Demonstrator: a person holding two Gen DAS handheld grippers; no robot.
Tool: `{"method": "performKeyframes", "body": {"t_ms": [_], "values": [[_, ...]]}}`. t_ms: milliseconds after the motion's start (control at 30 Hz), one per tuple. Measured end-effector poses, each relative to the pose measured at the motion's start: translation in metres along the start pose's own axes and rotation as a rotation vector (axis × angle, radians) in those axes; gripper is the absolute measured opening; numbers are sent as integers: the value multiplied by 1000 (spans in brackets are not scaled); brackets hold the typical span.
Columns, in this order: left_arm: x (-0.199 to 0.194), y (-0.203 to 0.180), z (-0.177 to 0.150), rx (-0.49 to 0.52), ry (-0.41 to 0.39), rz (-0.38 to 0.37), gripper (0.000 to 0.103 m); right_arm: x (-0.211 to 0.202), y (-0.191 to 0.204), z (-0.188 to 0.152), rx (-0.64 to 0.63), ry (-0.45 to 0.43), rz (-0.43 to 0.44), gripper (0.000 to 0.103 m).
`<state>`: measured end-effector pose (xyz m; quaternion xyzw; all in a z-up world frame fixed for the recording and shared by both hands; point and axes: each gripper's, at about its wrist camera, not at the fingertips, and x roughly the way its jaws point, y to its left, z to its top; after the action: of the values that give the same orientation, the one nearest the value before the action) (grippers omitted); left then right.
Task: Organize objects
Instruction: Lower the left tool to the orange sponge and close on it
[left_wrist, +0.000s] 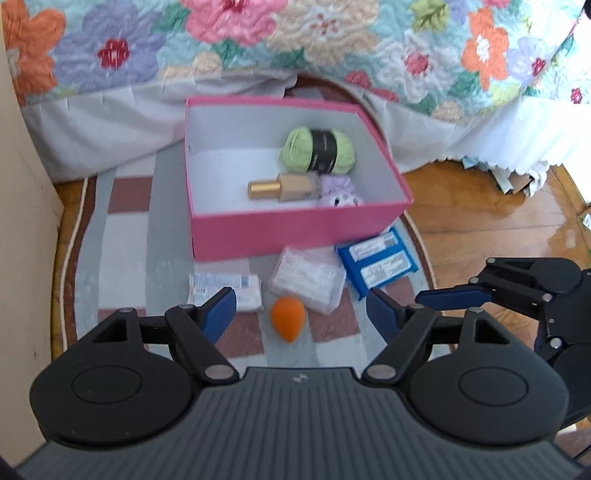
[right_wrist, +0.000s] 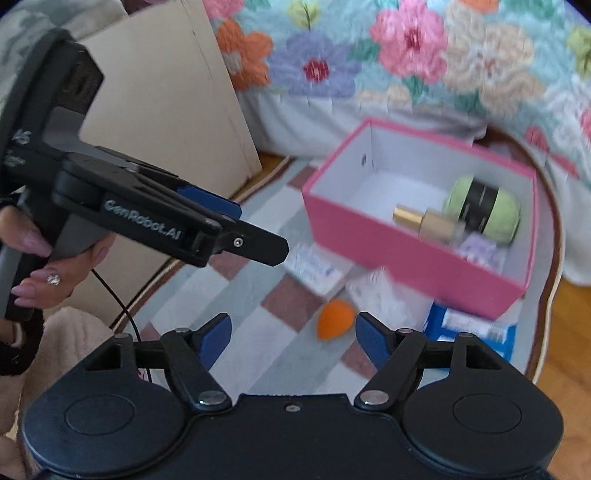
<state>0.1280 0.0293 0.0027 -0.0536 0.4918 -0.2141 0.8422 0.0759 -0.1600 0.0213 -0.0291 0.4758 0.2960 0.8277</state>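
A pink box (left_wrist: 295, 232) stands on the rug and holds a green yarn ball (left_wrist: 317, 151), a gold-capped bottle (left_wrist: 284, 186) and a small purple item (left_wrist: 340, 192). In front of it lie a white tissue pack (left_wrist: 225, 291), a clear bag of cotton swabs (left_wrist: 308, 278), a blue packet (left_wrist: 376, 262) and an orange sponge (left_wrist: 288, 319). My left gripper (left_wrist: 301, 295) hovers open over the sponge, holding nothing. My right gripper (right_wrist: 293, 317) is open too, empty, with the orange sponge (right_wrist: 334, 321) just beyond its fingers and the pink box (right_wrist: 406, 258) behind.
A flowered quilt (left_wrist: 295, 44) hangs off the bed behind the box. A beige panel (right_wrist: 166, 92) stands at the left. The checked rug (left_wrist: 125, 240) ends at wooden floor (left_wrist: 498, 221) on the right. A hand (right_wrist: 33, 258) holds the left gripper's handle.
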Motion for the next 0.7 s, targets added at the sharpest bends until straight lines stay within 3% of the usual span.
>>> {"method": "performKeyframes", "body": {"t_ms": [100, 200, 500, 700], "values": [[13, 4, -11, -7, 14, 19, 81, 18, -1, -10, 17, -26, 19, 79], [29, 11, -20, -22, 7, 16, 90, 38, 5, -22, -55, -77, 3, 79], [77, 36, -38, -83, 29, 51, 90, 102, 3, -43, -120, -80, -60, 79], [108, 31, -48, -21, 86, 117, 90, 126, -7, -53, -118, -56, -130, 79]]}}
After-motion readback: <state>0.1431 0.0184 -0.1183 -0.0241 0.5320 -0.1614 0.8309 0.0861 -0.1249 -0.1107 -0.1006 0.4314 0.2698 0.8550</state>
